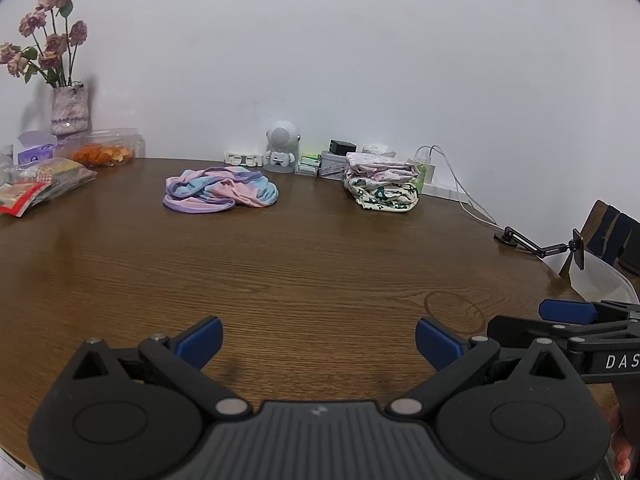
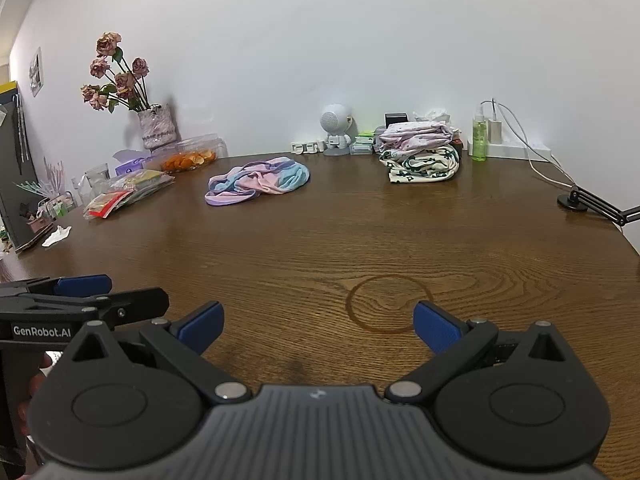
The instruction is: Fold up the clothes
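my left tongs n right tongs both wide open, empty, low over table, crumpled pastel shirt well ahead, far side, folded pile further right

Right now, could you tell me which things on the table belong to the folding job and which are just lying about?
For the job:
crumpled pastel garment
folded clothes stack

Lying about:
vase of roses
snack packets
robot-shaped speaker
green bottle
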